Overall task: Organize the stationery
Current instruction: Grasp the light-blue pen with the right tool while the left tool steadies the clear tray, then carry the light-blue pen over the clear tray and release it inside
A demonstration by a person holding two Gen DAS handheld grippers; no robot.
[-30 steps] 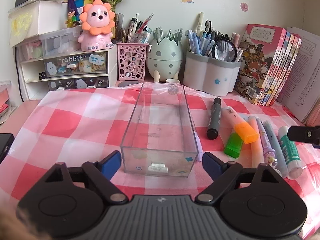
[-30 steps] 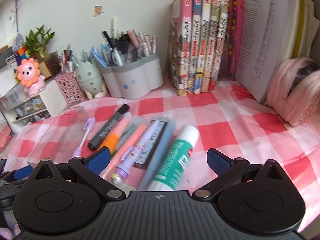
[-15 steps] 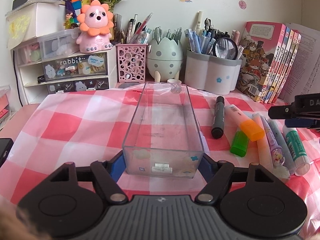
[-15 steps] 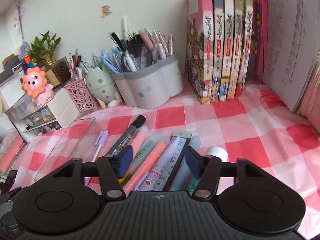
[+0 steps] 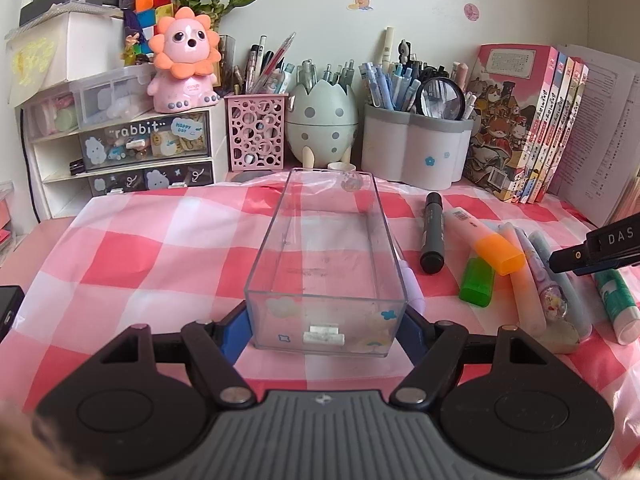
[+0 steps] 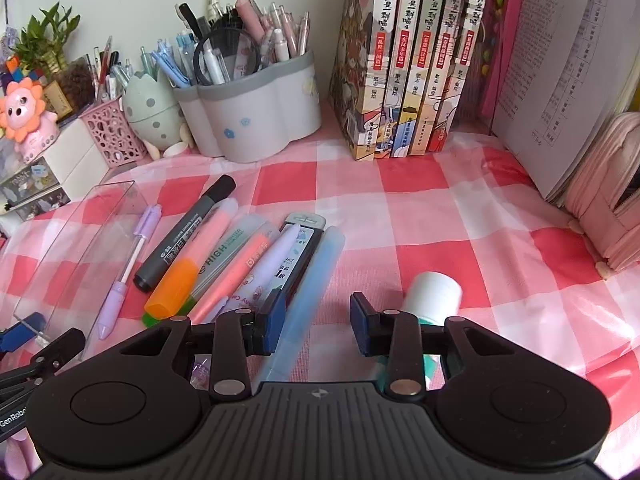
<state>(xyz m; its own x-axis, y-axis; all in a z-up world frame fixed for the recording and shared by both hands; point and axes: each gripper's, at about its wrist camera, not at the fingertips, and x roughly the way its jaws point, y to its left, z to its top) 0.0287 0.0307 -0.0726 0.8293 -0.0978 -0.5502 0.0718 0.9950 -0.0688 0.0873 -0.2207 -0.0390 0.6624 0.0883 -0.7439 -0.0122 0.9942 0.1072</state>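
A clear plastic box [image 5: 272,236] lies lengthwise on the pink checked cloth, and my left gripper [image 5: 324,332] is shut on its near end, one blue pad against each side wall. To its right lie a black marker [image 5: 434,236], an orange-capped highlighter [image 5: 496,252], several more pens and a glue stick [image 5: 616,296]. In the right wrist view my right gripper [image 6: 318,322] hangs low over these with its jaws closing. A light blue pen [image 6: 316,268] lies between them beside the left pad, with a gap on its right. The glue stick [image 6: 432,292] lies just outside the right finger.
A grey pen holder [image 6: 260,116], an egg-shaped holder [image 5: 322,120] and a pink mesh cup [image 5: 256,136] line the back. Books [image 6: 416,60] stand at the back right, with a pink pencil case [image 6: 608,192] beside them. A drawer unit [image 5: 132,152] stands at the left.
My left jaws have closed onto the near end of the clear box. My right gripper has moved forward and lower over the pens, and its jaws have narrowed around the light blue pen.
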